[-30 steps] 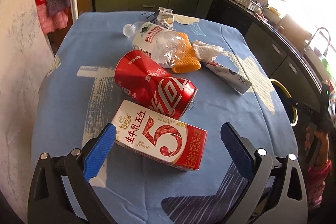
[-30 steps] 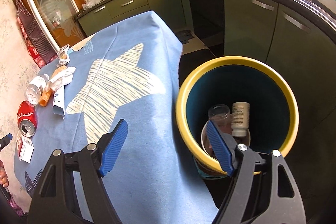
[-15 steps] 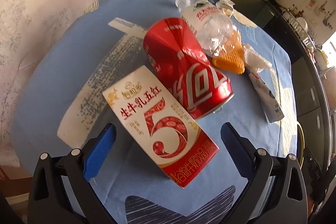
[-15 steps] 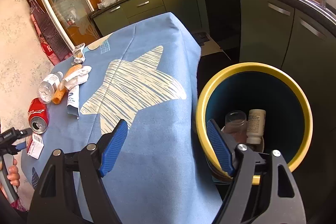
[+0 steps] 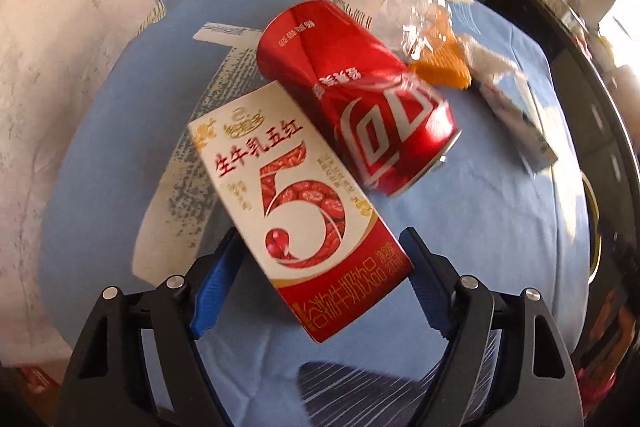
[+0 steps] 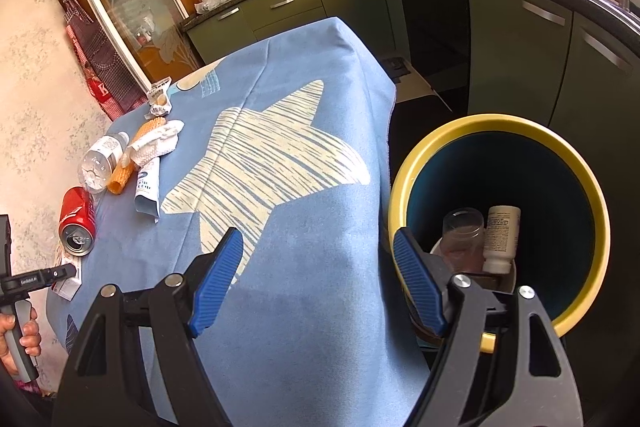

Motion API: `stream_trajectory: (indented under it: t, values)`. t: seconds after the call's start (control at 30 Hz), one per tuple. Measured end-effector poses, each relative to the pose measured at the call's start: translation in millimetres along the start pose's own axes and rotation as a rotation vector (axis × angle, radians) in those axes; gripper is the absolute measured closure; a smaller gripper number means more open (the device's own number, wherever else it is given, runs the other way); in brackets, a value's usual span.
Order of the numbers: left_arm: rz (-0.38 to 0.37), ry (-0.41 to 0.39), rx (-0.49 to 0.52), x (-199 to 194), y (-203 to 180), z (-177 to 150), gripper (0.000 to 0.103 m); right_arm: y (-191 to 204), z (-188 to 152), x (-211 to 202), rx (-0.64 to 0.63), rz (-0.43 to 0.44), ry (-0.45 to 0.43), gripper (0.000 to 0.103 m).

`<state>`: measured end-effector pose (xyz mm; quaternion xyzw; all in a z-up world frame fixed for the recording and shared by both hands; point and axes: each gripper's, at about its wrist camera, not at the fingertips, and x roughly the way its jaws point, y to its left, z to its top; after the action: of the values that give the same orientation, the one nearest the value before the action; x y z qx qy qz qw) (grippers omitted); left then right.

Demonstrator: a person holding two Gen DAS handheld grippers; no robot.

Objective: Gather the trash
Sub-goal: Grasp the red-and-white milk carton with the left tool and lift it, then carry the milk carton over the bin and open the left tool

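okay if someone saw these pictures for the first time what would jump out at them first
First the red and white drink carton with its big 5, lying on the blue tablecloth between the fingers of the left gripper, whose jaws have just been closing around it. Right behind it lies a dented red cola can. In the right wrist view, the yellow-rimmed bin stands beside the table with a white bottle already inside.
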<state>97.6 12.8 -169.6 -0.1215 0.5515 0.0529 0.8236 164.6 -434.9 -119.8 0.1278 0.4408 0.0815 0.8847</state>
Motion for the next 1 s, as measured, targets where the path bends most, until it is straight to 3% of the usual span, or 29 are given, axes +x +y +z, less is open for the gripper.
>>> stream_trajectory:
  t: [0.13,0.3,0.4,0.47,0.53,0.6,0.63,1.0]
  values:
    - [0.030,0.019,-0.005,-3.4,23.5,-7.3,0.010,7.1,-1.4,2.8,-0.012,0.006,0.008,0.030]
    - [0.003,-0.030,-0.079,-9.8,42.8,-4.1,0.010,19.2,-0.2,8.0,-0.031,0.019,0.019,0.030]
    - [0.022,-0.049,-0.071,-9.2,44.3,0.0,0.010,26.9,-0.3,6.9,-0.052,0.023,0.023,0.030]
    - [0.023,-0.053,-0.071,-9.3,46.9,2.2,0.016,28.8,-0.2,5.9,-0.057,0.021,0.023,0.029]
    - [0.028,-0.056,-0.060,-9.2,47.2,5.3,0.029,28.5,0.0,5.0,-0.056,0.019,0.022,0.029]
    - [0.030,-0.062,-0.044,-8.9,47.2,8.3,0.036,27.2,-0.5,4.6,-0.050,0.019,0.022,0.029]
    - [0.027,-0.061,-0.041,-8.2,46.7,8.8,0.045,26.7,-0.9,4.5,-0.049,0.020,0.023,0.029]
    - [0.069,-0.105,0.110,-34.2,50.2,-7.7,0.050,22.1,-7.5,5.0,-0.033,0.025,0.032,0.029]
